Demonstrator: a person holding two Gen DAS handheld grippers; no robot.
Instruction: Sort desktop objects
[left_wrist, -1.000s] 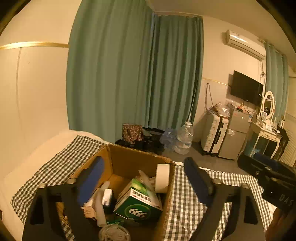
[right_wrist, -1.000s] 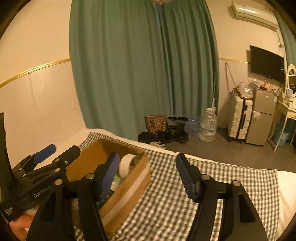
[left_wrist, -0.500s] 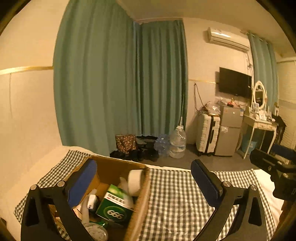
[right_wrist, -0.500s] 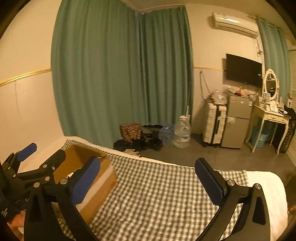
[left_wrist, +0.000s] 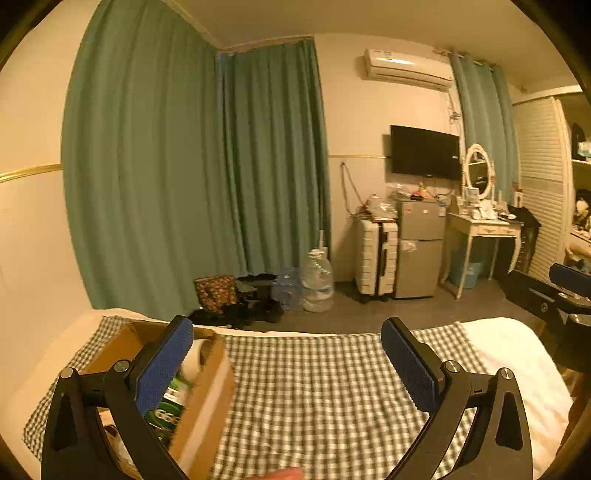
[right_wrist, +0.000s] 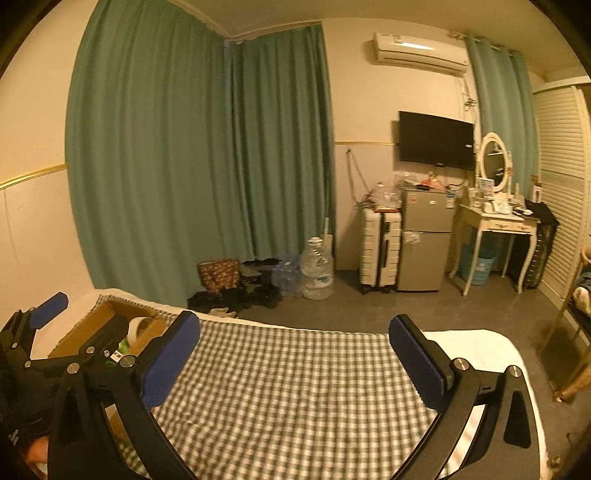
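An open cardboard box (left_wrist: 207, 398) sits at the left on a checked cloth (left_wrist: 314, 387); it also shows in the right wrist view (right_wrist: 92, 325). Inside it I see a green "666" package (left_wrist: 168, 410) and a roll of white tape (right_wrist: 142, 326). My left gripper (left_wrist: 286, 365) is open and empty, its left finger over the box. My right gripper (right_wrist: 293, 354) is open and empty above the cloth, right of the box. The left gripper (right_wrist: 74, 350) shows in the right wrist view over the box.
The checked cloth covers a white bed (right_wrist: 480, 350). Beyond it on the floor stand a water jug (left_wrist: 317, 280), a white suitcase (left_wrist: 376, 254), a small fridge (left_wrist: 421, 247) and a dressing table (left_wrist: 484, 229). Green curtains (left_wrist: 184, 177) hang behind.
Both grippers have risen and swung right, away from the box. The box has slid to the lower left of both views. More of the room and cloth shows.
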